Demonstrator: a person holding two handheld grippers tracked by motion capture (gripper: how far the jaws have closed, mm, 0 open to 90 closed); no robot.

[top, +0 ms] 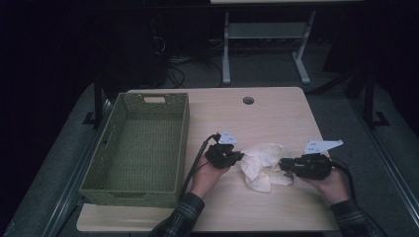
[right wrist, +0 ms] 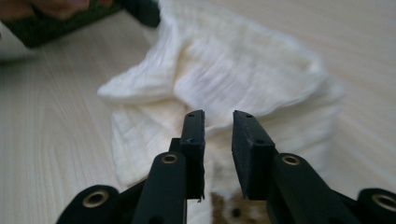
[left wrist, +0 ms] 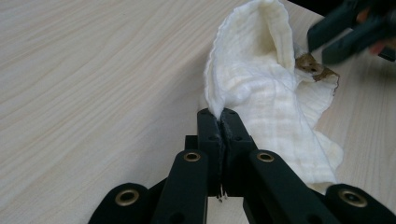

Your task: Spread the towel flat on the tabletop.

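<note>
A crumpled cream cloth (top: 264, 167) lies on the light wooden table (top: 276, 118), between the two hands. My left gripper (top: 241, 156) pinches the cloth's left edge; in the left gripper view its jaws (left wrist: 220, 114) are closed together on a raised fold of the cloth (left wrist: 261, 93). A brown mark (left wrist: 310, 65) sits near the cloth's far edge. My right gripper (top: 283, 165) is at the cloth's right side. In the right gripper view its jaws (right wrist: 218, 116) stand a little apart over the cloth (right wrist: 233, 74), with nothing pinched between them.
A green woven basket (top: 183, 143), with nothing inside, stands on the left part of the table, close to the left hand. A round cable hole (top: 248, 100) is near the table's far edge. Bare tabletop lies beyond and in front of the cloth.
</note>
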